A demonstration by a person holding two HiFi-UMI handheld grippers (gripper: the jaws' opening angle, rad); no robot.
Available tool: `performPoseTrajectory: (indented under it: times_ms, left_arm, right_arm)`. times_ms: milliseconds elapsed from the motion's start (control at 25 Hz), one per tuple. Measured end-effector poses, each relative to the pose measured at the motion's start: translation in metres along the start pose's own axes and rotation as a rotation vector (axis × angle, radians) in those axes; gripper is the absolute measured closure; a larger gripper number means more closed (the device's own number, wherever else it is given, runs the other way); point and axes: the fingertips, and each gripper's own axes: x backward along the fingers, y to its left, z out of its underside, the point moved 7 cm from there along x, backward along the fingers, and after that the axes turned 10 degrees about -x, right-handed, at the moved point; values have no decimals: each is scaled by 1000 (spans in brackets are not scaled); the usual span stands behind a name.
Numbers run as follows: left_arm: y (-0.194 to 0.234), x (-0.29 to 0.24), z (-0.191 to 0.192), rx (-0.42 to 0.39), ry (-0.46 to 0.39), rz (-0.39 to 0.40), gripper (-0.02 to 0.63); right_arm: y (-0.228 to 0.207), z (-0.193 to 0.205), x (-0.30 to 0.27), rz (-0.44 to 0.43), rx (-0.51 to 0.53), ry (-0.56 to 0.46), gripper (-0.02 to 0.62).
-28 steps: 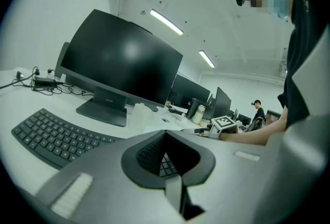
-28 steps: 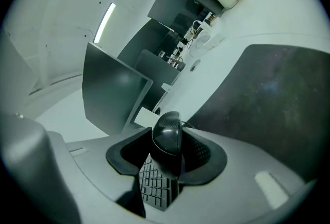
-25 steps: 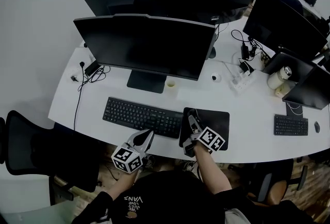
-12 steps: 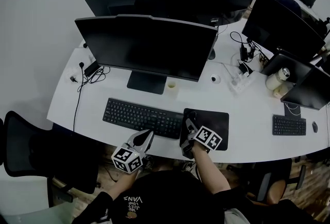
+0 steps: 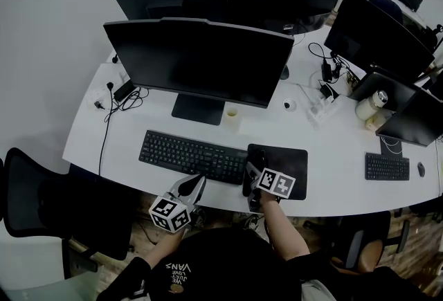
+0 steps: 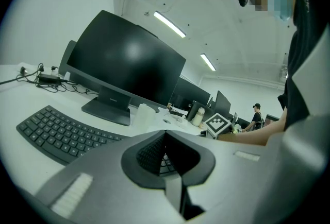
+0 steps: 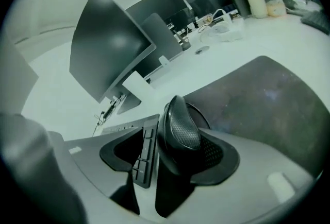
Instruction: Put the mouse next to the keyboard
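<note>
Pretty much there, by the look of it. Got the mouse (image 7: 181, 127) parked on the left edge of the mouse pad (image 5: 289, 162), just beside the right end of the keyboard (image 5: 187, 154), down at the near side of the desk (image 5: 332, 147).

Got the right gripper (image 5: 253, 174) reaching in around it from the near side, jaws opening. Left jaw standing clear, with keyboard keys showing through the gap. Right jaw close against the mouse's flank or barely off it, hard to call. No real pinch on it, going by that.

Nothing doing with the left gripper (image 5: 196, 185): hanging at the near edge of the desk in front of the keyboard, jaws pressed together on nothing, well apart from the mouse.

Main thing for the next bit: mouse dead ahead between the right jaws, long axis pointing away from the body, in line with the jaws and square to the keyboard's long side. Probably just need to pull straight back toward the body to get clear. Would avoid any sideways drift, easy to clip the mouse with the right jaw and knock it crooked.
</note>
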Motion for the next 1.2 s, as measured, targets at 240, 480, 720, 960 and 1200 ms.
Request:
performPoseTrajectory:
  times_ms: [240, 480, 720, 960, 1200]
  left_arm:
    - [1, 6, 2, 8, -8, 1, 604]
    - [2, 10, 6, 22, -5, 0, 604]
    - [-2, 9, 9, 31, -5, 19, 604]
    - [-7, 6, 8, 25, -3, 52, 604]
    - [-9, 5, 1, 5, -9, 84, 604]
  right_arm:
    - [10, 8, 1, 47, 216, 110, 225]
    - [2, 15, 13, 53, 195, 100, 210]
    - [-4, 21, 25, 92, 246, 114, 202]
    - [-7, 26, 37, 114, 252, 102, 198]
    - [10, 26, 61, 49, 266, -7, 200]
